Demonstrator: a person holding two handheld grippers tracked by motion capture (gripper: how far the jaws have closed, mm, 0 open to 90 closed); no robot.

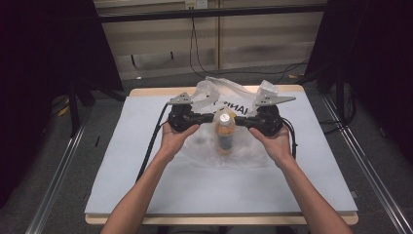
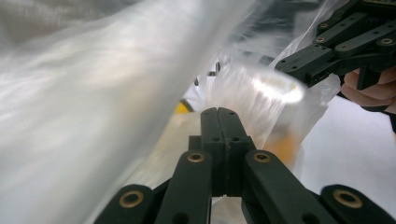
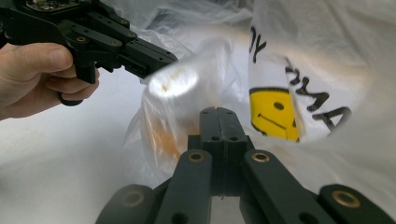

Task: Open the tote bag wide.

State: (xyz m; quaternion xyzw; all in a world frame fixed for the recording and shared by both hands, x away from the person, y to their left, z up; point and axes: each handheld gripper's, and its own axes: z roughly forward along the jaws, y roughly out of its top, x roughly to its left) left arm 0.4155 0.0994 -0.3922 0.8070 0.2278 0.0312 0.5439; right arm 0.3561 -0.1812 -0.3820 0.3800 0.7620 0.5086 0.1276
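- Right now both my hands are over the middle of the table (image 1: 146, 195), one tool in each, pointing inward at each other across a bottle (image 1: 224, 134).
- My left gripper (image 1: 210, 117) comes in from the left side of the high view; its jaws are pressed flat together, no gap between them, as its own view shows (image 2: 218, 122).
- Whether a thin fold of the plastic bag (image 1: 221, 95) is caught between those jaws I cannot tell; the film lies right against them.
- My right gripper (image 1: 239, 121) comes in from the right, and its jaws are likewise closed tight on each other (image 3: 218, 122).
- Again the bag film is just at its tips, and I cannot make out if any of it is pinched.
- The bottle stands roughly upright between the two tips, with a pale cap on top and amber-orange contents below, blurred in every view.
- It sits inside the clear bag, whose film wraps around it and bunches up behind, toward the far edge of the table.
- Black lettering and a yellow smiley face (image 3: 273, 116) are printed on the bag, on the side nearer my right gripper.
- A grey mat (image 1: 311, 161) covers the tabletop under everything.
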